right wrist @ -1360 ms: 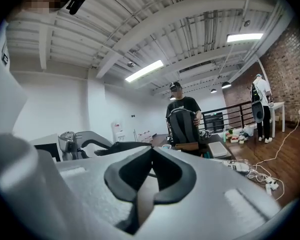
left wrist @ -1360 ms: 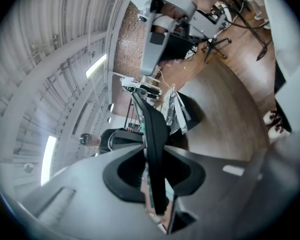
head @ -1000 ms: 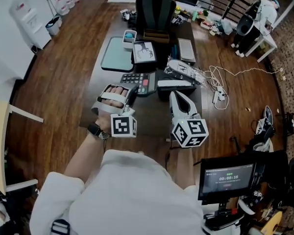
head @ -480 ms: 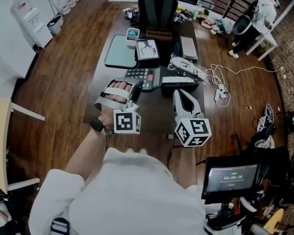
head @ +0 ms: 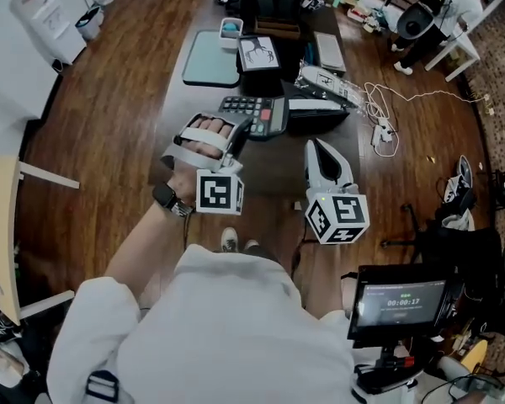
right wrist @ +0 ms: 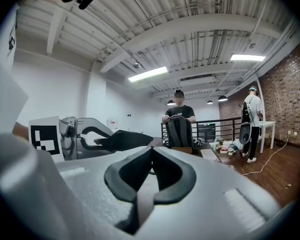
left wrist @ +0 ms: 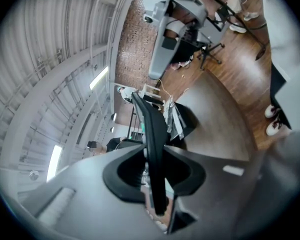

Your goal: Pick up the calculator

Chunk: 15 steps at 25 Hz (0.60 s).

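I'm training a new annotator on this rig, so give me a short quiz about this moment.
1. True or false: the right gripper has its jaws wide apart.
2. Where on the table does the black backpack stand? A at the near edge; B at the far end; C in the middle.
3. Fill in: the left gripper is shut on the ____.
Key: 1 false; 2 B; 3 calculator.

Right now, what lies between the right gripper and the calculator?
Nothing: in the head view only bare table shows between the right gripper and the calculator.
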### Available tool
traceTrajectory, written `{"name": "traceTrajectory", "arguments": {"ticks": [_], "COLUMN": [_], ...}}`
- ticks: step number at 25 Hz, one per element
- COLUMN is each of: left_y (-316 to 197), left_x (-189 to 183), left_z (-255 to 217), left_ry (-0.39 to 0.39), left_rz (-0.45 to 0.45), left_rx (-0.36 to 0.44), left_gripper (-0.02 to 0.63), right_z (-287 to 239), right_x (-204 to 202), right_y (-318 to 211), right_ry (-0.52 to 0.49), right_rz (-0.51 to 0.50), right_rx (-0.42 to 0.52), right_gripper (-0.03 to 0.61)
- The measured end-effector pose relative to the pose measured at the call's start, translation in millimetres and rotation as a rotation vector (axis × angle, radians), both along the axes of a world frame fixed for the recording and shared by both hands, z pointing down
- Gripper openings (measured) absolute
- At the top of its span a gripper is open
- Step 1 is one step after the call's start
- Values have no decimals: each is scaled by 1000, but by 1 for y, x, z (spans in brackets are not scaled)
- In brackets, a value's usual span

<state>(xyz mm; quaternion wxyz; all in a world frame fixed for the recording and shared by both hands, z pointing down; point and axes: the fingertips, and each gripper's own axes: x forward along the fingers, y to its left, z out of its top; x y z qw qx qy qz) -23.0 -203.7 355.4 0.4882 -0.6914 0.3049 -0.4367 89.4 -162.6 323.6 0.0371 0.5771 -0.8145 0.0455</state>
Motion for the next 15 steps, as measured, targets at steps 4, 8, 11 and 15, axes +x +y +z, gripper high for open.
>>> {"name": "traceTrajectory", "arguments": {"ticks": [4,8,11,15], "left_y": [26,50,77,118], "left_x": [-4,-6,-7,1], "left_z": [5,0,-2,-2], "left_ry": [8,-6,-21,-32], "left_rz": [-2,-11,-21,-36], "left_rx": [-19,11,25,46], "left_gripper": [91,91,91,91], "right_z": [-1,-6,-9,-9], "right_x": [-3,-3,-2,5], "right_y": [17,39,66,111], "right_ry": [33,35,25,47], "right_rz": [20,18,10,-8], "right_rx": [29,53,71,82], "right_gripper": [3,3,3,3]}}
